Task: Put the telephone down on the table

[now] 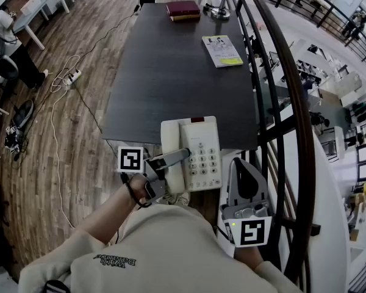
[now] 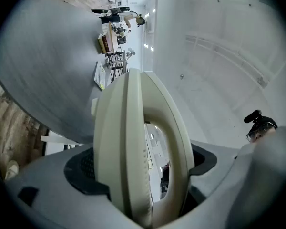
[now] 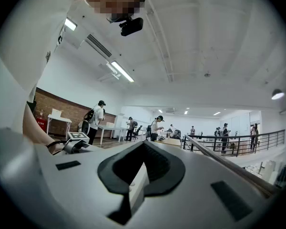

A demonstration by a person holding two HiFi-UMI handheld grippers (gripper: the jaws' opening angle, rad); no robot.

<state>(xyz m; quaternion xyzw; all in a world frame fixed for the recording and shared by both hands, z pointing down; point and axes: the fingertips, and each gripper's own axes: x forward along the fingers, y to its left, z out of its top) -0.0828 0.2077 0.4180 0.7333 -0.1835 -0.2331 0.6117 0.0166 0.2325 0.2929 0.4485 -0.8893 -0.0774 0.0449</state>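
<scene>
- Hanging over the near edge of the table (image 1: 171,60) is the telephone (image 1: 198,154), cream, keypad up. Its far half is above the dark top and its near half is out past the edge. Whether it rests on the table I cannot tell.
- The handset (image 1: 172,140) lies in its cradle along the telephone's left side.
- The left gripper (image 1: 169,163) reaches in from beyond the table's near edge and is clamped on the telephone at the handset side. In the left gripper view the cream telephone fills the gap, the jaws are spread wide, and the dark pads (image 2: 83,168) lie against it on either side.
- That gripper's marker cube (image 1: 131,159) sits just off the near edge, left of the telephone.
- The right gripper (image 1: 240,162) stands off the table's near right corner, just beside the telephone and apart from it. Its jaws are closed together with nothing in them.
- A booklet (image 1: 222,50) lies on the table's far half, near the right edge.
- Two books (image 1: 183,9) are stacked at the table's far end.
- A dark railing (image 1: 293,102) runs along the table's right side.
- On the wooden floor (image 1: 43,163) left of the table lies a power strip (image 1: 71,76) with a pale cable (image 1: 53,139) trailing from it.
</scene>
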